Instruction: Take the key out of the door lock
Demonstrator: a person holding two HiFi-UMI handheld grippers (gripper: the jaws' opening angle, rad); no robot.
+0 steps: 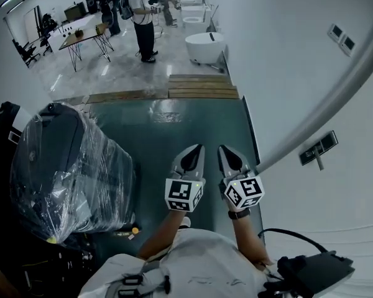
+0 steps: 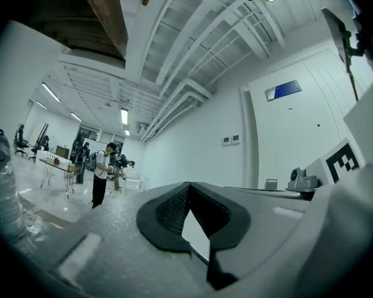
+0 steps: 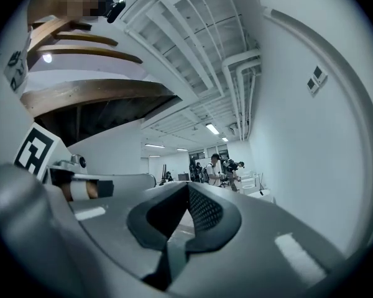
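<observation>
The door lock [image 1: 317, 148], a dark plate with a lever handle, sits on the white door [image 1: 336, 185] at the right of the head view. It is too small there to make out a key. My left gripper [image 1: 196, 150] and right gripper [image 1: 226, 149] hang side by side in front of me, pointing forward over the green floor, left of the door and apart from the lock. Both are shut with nothing between the pads. In the left gripper view the jaws [image 2: 189, 186] meet, and the right gripper view shows the same [image 3: 188, 187].
A bulky black thing wrapped in clear plastic [image 1: 62, 166] stands close on my left. Ahead lie a green floor mat [image 1: 168, 126], wooden steps [image 1: 202, 86] and a white tub [image 1: 204, 45]. People [image 1: 143, 20] stand by a table [image 1: 81, 37] far back. Wall switches [image 1: 340, 37] sit on the right wall.
</observation>
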